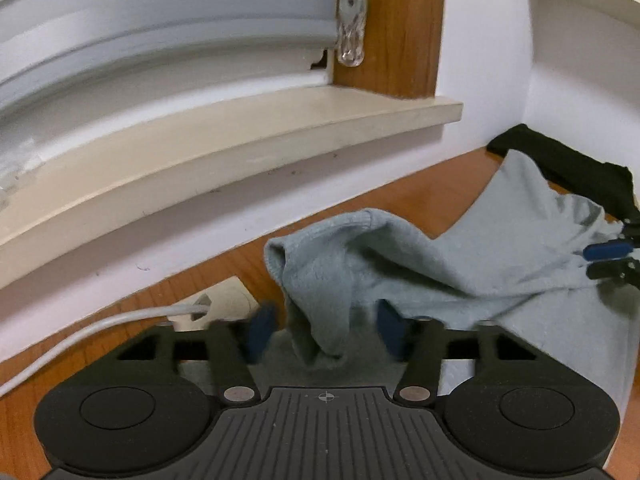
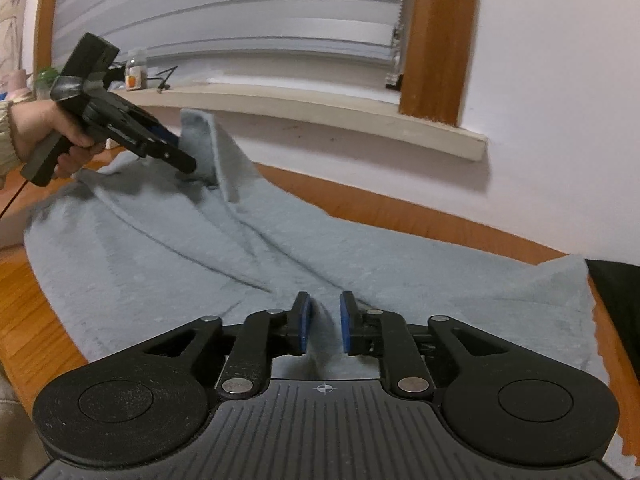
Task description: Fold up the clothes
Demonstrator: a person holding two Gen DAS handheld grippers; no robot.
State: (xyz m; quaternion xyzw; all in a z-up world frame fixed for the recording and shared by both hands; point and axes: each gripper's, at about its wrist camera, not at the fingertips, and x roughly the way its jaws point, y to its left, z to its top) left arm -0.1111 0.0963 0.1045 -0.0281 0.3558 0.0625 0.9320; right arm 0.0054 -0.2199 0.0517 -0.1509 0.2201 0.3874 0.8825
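A pale grey-blue garment lies spread over a wooden table. In the left wrist view my left gripper is open. A bunched, cuffed end of the garment hangs between its blue pads, with a gap on each side. The right wrist view shows the left gripper held by a hand at the garment's raised far-left corner. My right gripper is low over the near edge, its jaws narrowly apart around a thin ridge of cloth. The right gripper also shows at the left wrist view's right edge.
A black garment lies at the table's right end by the wall. A cream windowsill juts out above the table, with a small bottle on it. A white cable runs to a white plate.
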